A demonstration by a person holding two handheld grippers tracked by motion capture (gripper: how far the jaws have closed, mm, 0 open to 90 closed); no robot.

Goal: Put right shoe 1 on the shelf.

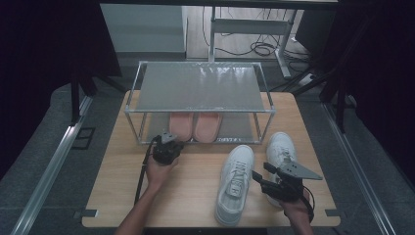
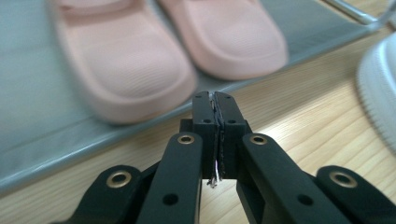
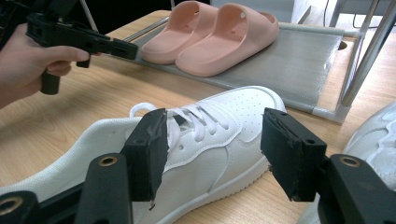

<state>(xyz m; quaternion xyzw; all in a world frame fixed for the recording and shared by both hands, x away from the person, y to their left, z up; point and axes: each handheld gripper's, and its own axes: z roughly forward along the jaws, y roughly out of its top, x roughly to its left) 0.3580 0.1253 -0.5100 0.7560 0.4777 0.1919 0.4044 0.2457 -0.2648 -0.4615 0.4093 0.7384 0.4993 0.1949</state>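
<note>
Left gripper (image 2: 215, 100) pressed together, empty, just short of the pink slippers (image 2: 173, 51).
Right gripper (image 3: 212, 154) gapes wide beside a white sneaker (image 3: 205, 140).

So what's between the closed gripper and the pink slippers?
Nothing. In the left gripper view, bare wooden table and the rack's grey shelf separate the left gripper from the pink slippers.

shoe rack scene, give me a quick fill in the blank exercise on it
1. The pink slippers sit on the rack's ____ shelf.
2. The left gripper's jaws are ____.
3. The right gripper has its open jaws around a ____ sneaker.
4. The sneakers stand on the ____.

Missing words: lower; shut; white; table
</note>
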